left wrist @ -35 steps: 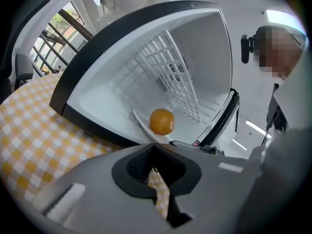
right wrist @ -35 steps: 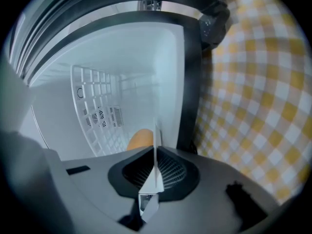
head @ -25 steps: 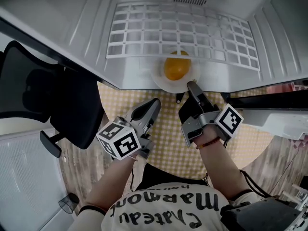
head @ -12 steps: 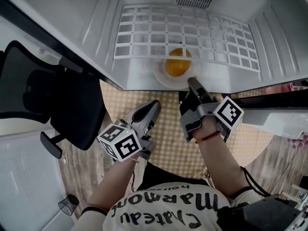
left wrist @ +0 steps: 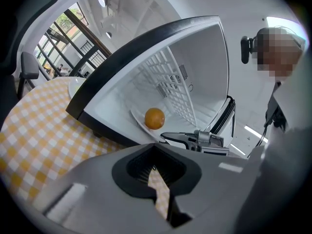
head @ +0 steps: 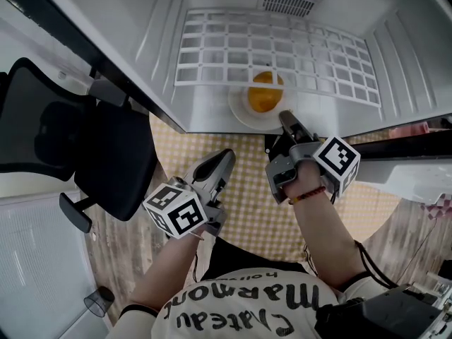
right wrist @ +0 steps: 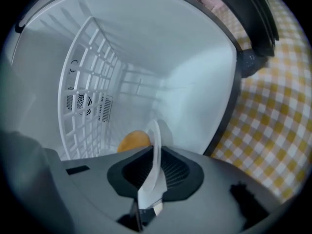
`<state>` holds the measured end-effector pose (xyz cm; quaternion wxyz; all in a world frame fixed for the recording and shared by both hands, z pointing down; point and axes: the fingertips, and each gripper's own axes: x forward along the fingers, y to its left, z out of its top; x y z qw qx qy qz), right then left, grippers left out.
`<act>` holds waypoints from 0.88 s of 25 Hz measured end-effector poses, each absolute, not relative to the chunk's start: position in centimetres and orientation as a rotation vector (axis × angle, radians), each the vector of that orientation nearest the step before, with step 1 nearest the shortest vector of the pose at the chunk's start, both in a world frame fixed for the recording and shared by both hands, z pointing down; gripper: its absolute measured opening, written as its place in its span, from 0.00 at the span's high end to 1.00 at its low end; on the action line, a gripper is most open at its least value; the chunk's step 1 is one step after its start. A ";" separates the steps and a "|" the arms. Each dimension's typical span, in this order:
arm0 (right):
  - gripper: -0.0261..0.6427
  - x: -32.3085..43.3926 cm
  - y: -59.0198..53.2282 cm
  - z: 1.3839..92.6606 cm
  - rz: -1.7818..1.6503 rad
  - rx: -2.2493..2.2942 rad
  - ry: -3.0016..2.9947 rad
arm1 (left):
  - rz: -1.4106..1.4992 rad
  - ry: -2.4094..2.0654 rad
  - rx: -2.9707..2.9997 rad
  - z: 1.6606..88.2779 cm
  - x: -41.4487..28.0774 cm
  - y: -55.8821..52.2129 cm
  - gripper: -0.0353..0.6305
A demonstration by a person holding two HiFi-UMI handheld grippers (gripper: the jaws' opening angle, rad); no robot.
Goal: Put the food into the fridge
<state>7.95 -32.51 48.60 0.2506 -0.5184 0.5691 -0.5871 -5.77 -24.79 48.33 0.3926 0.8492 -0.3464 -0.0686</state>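
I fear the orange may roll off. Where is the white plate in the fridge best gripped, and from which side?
The thin near rim of the plate, from the fridge's open front, jaws above and below the edge. It is level with the orange in its middle, and walls and wire rack close the other sides.

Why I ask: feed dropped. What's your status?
Right gripper on plate rim, jaws just easing open. Left gripper shut, empty. Orange on plate, inside fridge. Nothing blocking.
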 end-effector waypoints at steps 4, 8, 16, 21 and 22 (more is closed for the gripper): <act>0.83 7.7 -32.7 48.3 -1.584 -1.435 1.580 | -0.180 -0.878 2.159 48.3 -5.8 -24.7 0.94; 0.78 7.5 -32.7 48.2 -1.573 -1.504 1.649 | -0.182 -0.881 2.157 48.2 -5.9 -24.4 0.94; 0.77 7.4 -32.5 48.1 -1.438 -1.769 1.893 | -0.185 -0.892 2.158 48.0 -6.4 -24.0 0.94; 0.76 7.3 -32.1 48.3 -1.373 -1.906 1.983 | -0.185 -0.893 2.152 48.1 -6.7 -23.6 0.94; 0.75 7.3 -32.1 48.3 -1.362 -1.935 1.998 | -0.187 -0.893 2.150 48.1 -6.7 -23.5 0.94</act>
